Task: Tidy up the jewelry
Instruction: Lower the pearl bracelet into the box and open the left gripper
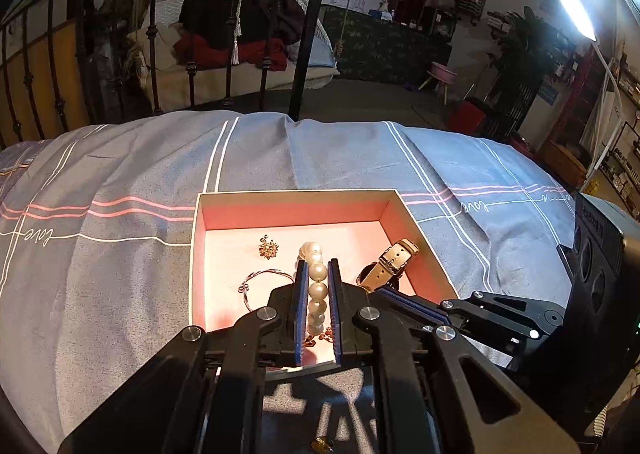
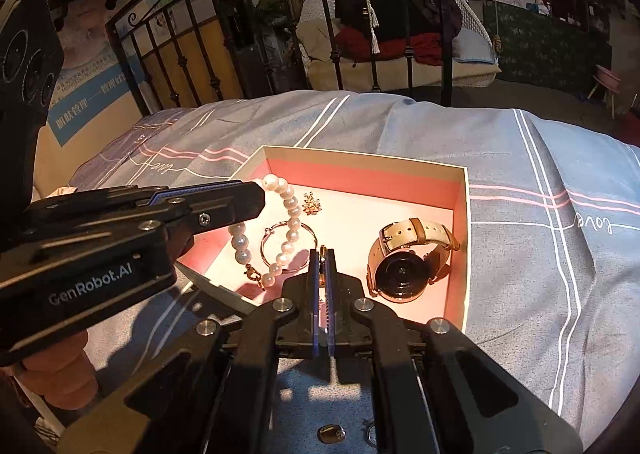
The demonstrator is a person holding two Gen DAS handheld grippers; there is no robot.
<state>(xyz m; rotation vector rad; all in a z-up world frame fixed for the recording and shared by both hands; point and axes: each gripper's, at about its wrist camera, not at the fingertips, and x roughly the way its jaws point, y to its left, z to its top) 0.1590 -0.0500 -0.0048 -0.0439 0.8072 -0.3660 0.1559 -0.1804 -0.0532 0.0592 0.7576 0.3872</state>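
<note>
A shallow open box [image 1: 296,195] [image 2: 466,222] with a pink inside lies on the bedsheet. My left gripper [image 1: 318,268] [image 2: 256,190] is shut on a pearl bracelet [image 1: 317,288] [image 2: 290,222], which hangs down into the box with its clasp near the floor. In the box lie a thin silver bangle [image 1: 260,280] [image 2: 280,232], a small gold flower piece [image 1: 268,248] [image 2: 314,206] and a watch [image 1: 394,260] [image 2: 400,274] with a beige strap. My right gripper [image 2: 323,254] [image 1: 404,304] hovers over the box's near edge, jaws closed on a small gold item that I cannot identify.
The grey-blue sheet [image 1: 120,262] with pink and white stripes covers the bed. A black iron bed frame [image 1: 308,34] stands at the far end. A small gold piece [image 2: 330,434] lies on the sheet below my right gripper. A lamp [image 1: 576,14] shines at the right.
</note>
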